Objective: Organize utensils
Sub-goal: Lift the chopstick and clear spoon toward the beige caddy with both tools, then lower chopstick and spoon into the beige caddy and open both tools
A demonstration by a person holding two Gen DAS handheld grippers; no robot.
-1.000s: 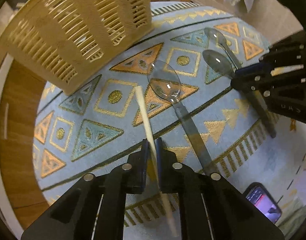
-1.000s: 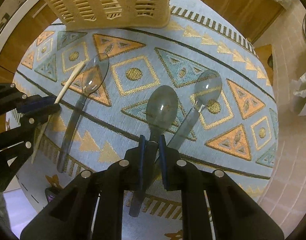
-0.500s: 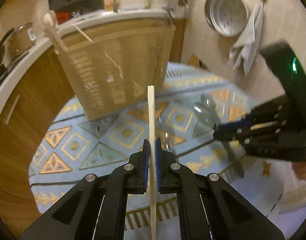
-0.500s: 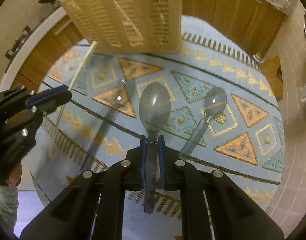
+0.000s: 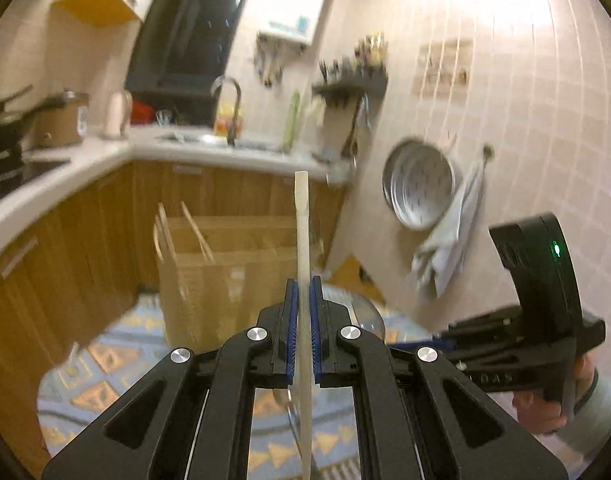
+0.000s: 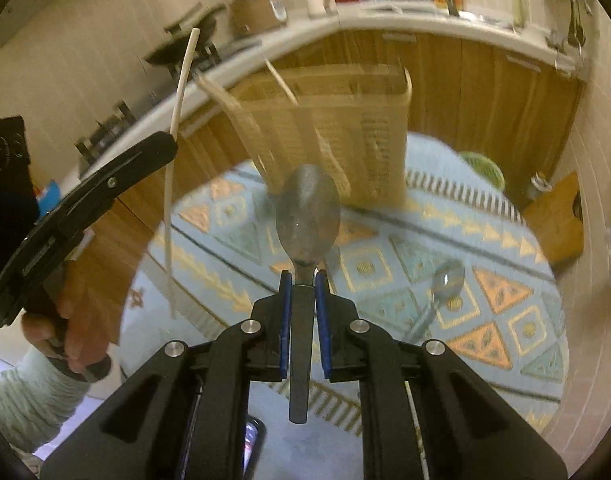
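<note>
On the left, a hand (image 6: 71, 336) in a pale sleeve grips the handle of the left tongs (image 5: 301, 300), raised off the rug (image 6: 485, 288) and aimed a little below level toward the kitchen cabinets. Their blue pads are clenched on a pale chopstick (image 5: 301, 240), which stands nearly upright between them, one end poking up above the pads, the other hanging below.

Straight ahead on the rug sits a tan slatted basket (image 6: 345, 120) with a few sticks leaning in it.

To the right, the right tongs (image 6: 303, 280) tilt steeply down, grasping a grey spoon (image 6: 307, 212) by its handle, bowl forward, lifted clear of the rug. Another spoon (image 6: 445, 284) lies on the rug further right.
</note>
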